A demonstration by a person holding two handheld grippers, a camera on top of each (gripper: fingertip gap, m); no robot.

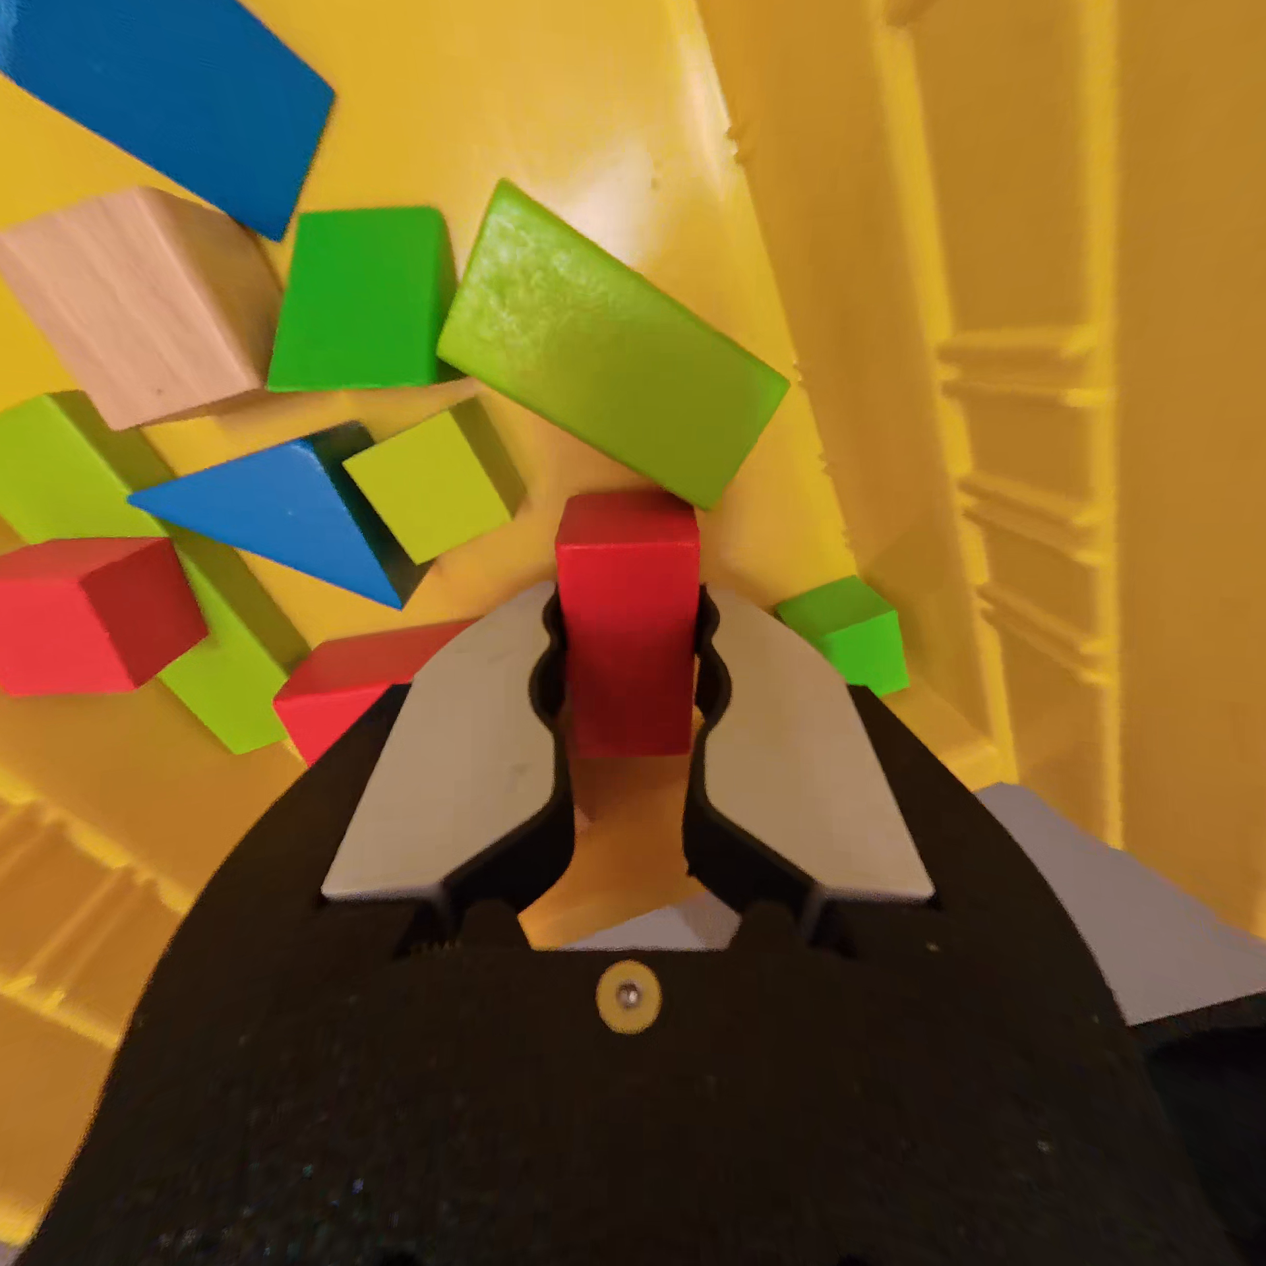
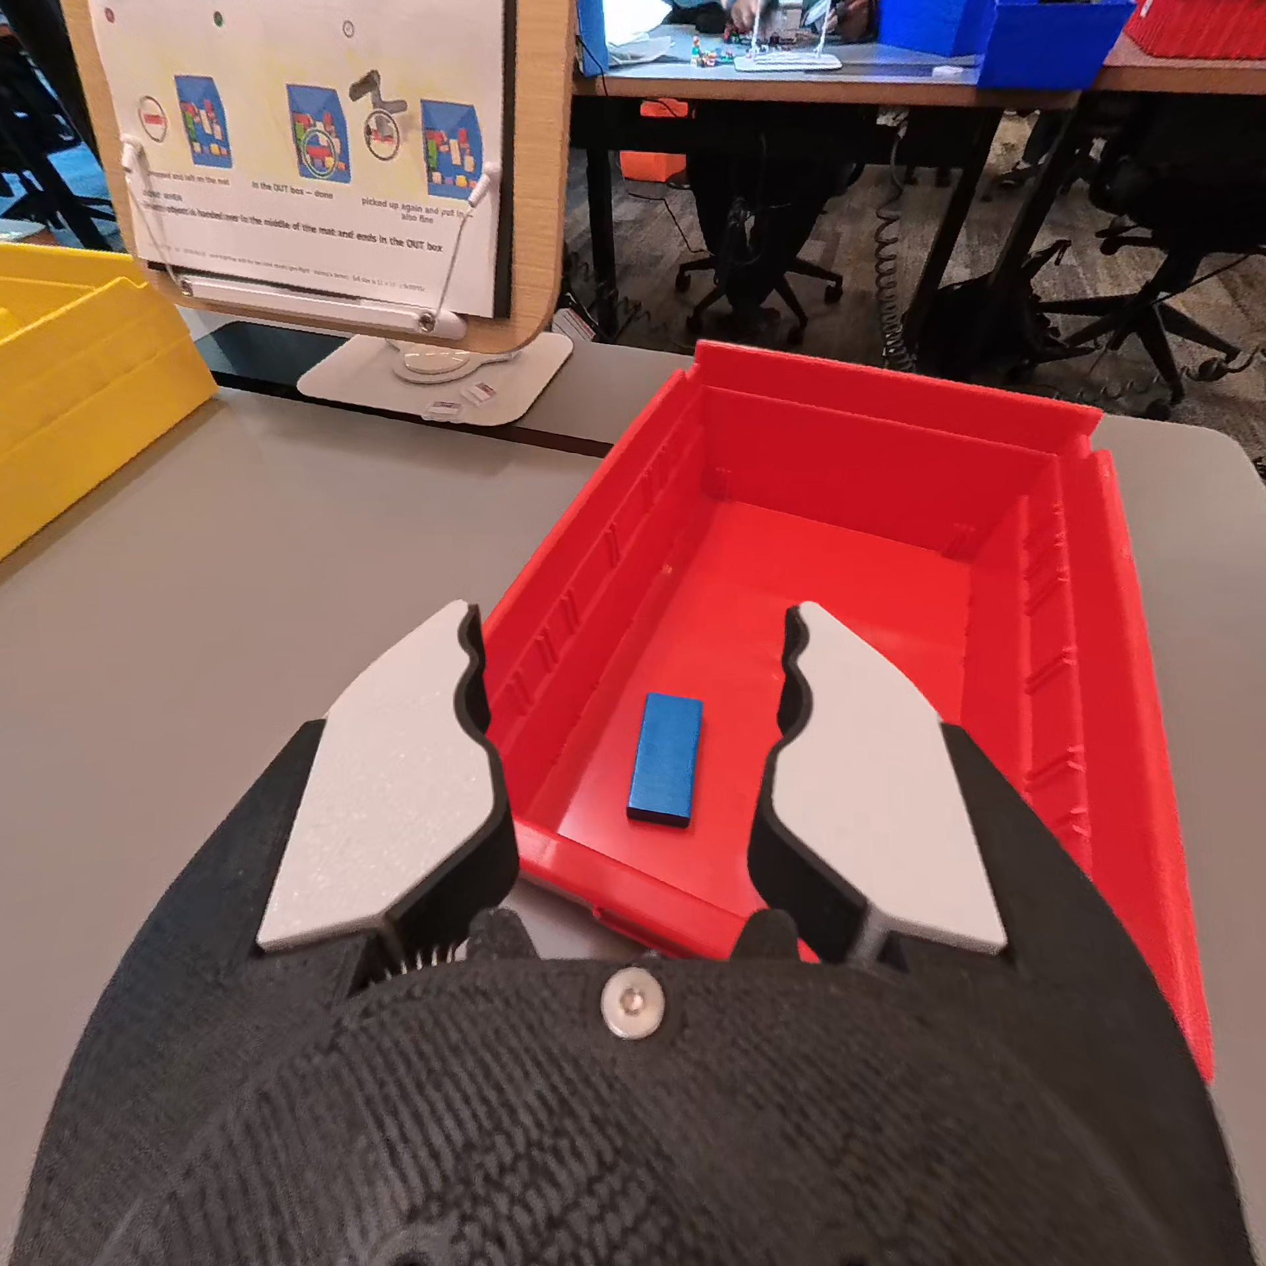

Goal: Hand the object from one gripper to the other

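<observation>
Left tongs (image 1: 629,616) closed on a red block (image 1: 627,616), both black wavy pads pressed against its two sides, block standing out past the fingertips, its far end just under the lower corner of a long light-green slab (image 1: 603,342). Held inside a yellow bin (image 1: 890,274), over a scatter of loose wooden pieces on the bin floor: large blue slab (image 1: 164,103) at upper left, bare wooden block (image 1: 137,308) below it, dark-green block (image 1: 363,301) just beside the light-green slab, blue wedge (image 1: 274,514) touching a yellow-green cube (image 1: 431,486), red cube (image 1: 96,610) lying over a long lime bar (image 1: 226,678) at left, another red piece (image 1: 356,678) partly hidden behind the left finger, small green cube (image 1: 849,630) near the bin wall just past the right finger. Slight blur across the whole left view. Right tongs (image 2: 634,678) spread wide, nothing between the pads, hovering above the near end of a red bin (image 2: 856,425) on the grey counter (image 2: 240,548). One flat blue block (image 2: 666,760) lying on the red bin's floor, seen through the gap between the fingers and apart from both. Same yellow bin visible at the left edge of the right view, well apart from the red one. Behind, on the counter, a stand with a printed instruction sheet (image 2: 301,151); farther back, another table with blue bins (image 2: 1027,41) and office chairs (image 2: 753,274) beneath.
</observation>
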